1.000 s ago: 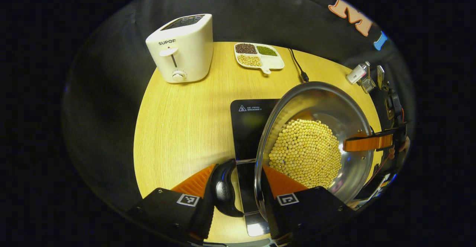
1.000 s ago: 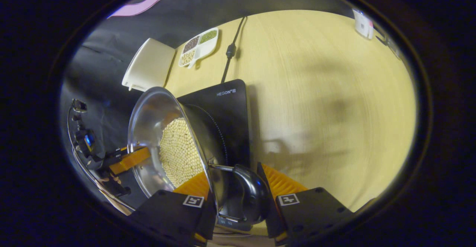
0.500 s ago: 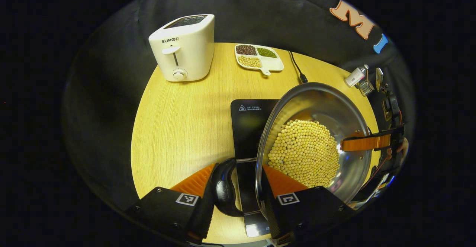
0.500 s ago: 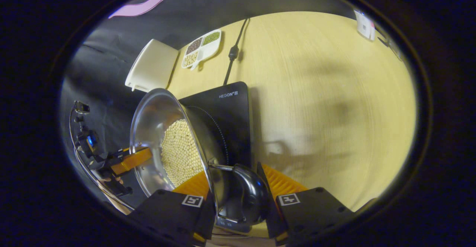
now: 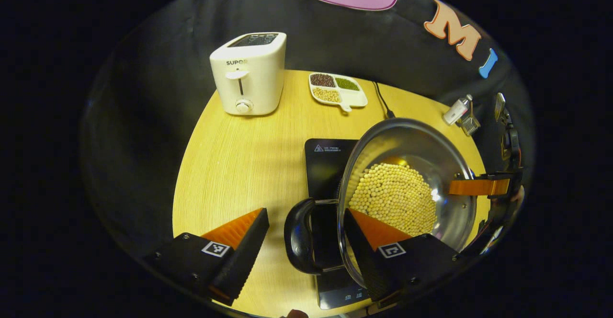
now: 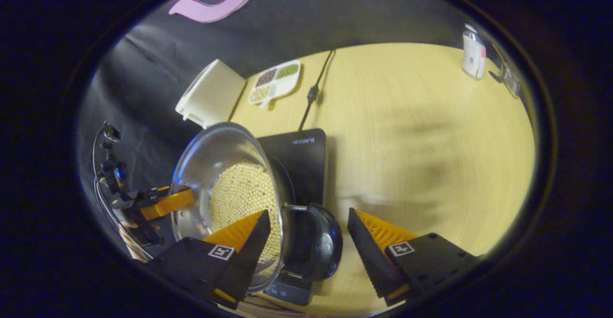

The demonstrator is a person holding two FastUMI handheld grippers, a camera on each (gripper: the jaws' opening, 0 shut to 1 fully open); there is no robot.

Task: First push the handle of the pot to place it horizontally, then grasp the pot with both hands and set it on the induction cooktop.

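A steel pot [image 5: 431,150] full of pale yellow beans stands on the black induction cooktop [image 5: 325,164]. My left gripper [image 5: 305,211] is open around the pot's near black loop handle [image 5: 297,236], and neither finger touches it. One finger reaches over the rim above the beans. On the pot's far side, a finger [image 5: 471,187] of the right gripper shows. In the right gripper view, my right gripper [image 6: 309,211] is open too, straddling the other black handle [image 6: 323,246] and the pot [image 6: 225,160] rim. The cooktop [image 6: 304,153] lies under the pot.
A white toaster [image 5: 249,73] stands at the table's far left. Beside it are a divided dish of beans [image 5: 337,90] and the cooktop's power cord [image 5: 383,103]. A small white bottle [image 5: 456,109] sits at the far right edge. Bare wood lies left of the cooktop.
Both grippers were shut on the pot's handles and have opened, letting go. Both have drawn back a little. The pot has stayed on the cooktop.
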